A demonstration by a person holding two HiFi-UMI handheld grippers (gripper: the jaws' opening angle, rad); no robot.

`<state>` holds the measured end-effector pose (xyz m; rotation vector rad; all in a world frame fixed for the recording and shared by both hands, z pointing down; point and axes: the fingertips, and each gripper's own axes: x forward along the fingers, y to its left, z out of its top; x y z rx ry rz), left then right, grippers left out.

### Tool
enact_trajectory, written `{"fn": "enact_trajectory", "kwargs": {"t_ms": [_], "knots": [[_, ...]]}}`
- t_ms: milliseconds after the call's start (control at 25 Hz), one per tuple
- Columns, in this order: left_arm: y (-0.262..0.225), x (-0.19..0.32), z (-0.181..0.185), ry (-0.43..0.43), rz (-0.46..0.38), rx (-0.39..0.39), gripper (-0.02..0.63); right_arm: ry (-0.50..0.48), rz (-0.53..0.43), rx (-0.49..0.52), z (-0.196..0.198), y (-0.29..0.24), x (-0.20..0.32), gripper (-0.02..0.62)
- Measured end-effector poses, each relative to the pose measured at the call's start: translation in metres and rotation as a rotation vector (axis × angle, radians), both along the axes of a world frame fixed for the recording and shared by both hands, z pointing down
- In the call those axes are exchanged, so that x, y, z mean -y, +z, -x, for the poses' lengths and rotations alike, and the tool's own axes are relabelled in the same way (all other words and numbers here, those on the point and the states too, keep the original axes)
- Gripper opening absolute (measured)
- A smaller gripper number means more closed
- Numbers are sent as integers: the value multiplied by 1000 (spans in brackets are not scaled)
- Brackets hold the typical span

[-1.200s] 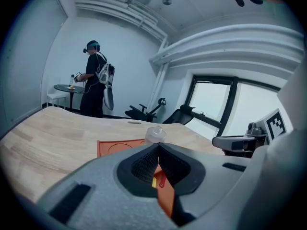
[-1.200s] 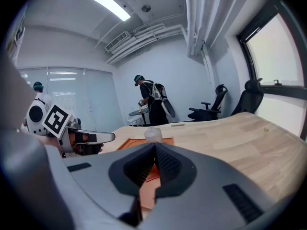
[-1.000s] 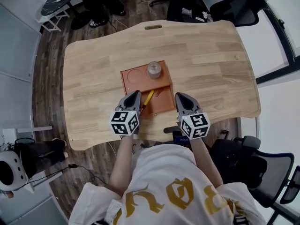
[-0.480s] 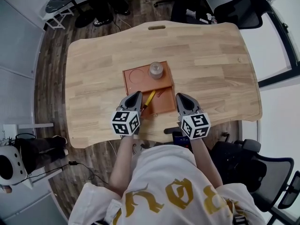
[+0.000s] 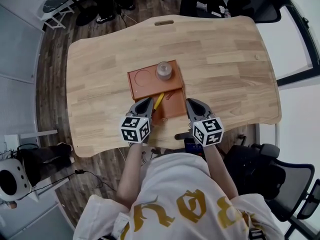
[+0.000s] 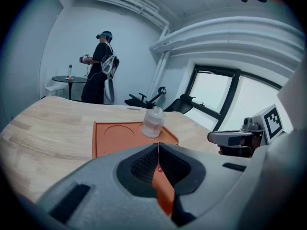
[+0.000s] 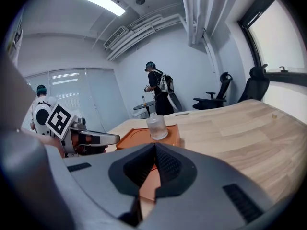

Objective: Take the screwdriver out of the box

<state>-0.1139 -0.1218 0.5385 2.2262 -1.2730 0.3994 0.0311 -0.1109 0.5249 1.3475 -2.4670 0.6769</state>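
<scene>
An orange box point(image 5: 172, 109) lies on the wooden table, with a screwdriver with a yellow handle point(image 5: 158, 103) slanting in its near compartment. My left gripper point(image 5: 147, 101) is shut and empty, its tip over the box's near left edge, just left of the handle. My right gripper point(image 5: 189, 103) is shut too, by the box's near right corner. In the left gripper view the shut left gripper point(image 6: 158, 145) points at the box point(image 6: 112, 137). In the right gripper view the shut right gripper point(image 7: 154, 146) points at the box point(image 7: 136, 137). The jaws hide the screwdriver in both gripper views.
A clear jar point(image 5: 163, 70) stands in the box's far right part, beside a round recess point(image 5: 142, 77). Office chairs point(image 5: 252, 6) stand beyond the table point(image 5: 225, 69). A person point(image 6: 102, 66) stands by a small round table point(image 6: 69, 79) at the back.
My left gripper has dipped slightly toward the box's near edge. The head view has shifted a little. Both grippers stay shut.
</scene>
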Motion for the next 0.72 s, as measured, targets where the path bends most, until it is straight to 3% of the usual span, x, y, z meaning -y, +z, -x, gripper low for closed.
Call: {"fn": "enact_trajectory", "kwargs": {"t_ms": [360,600,720], "knots": [[35,-8,-6,57,109,48,12,-36,57,-12,8,21,-4,11],[55,-9,-14,127,161,158,12,-87,93,-61,8,36,-3,11],[66,-10,-20,158,200,174,12,-86,113,-51,5,41,0,12]]}}
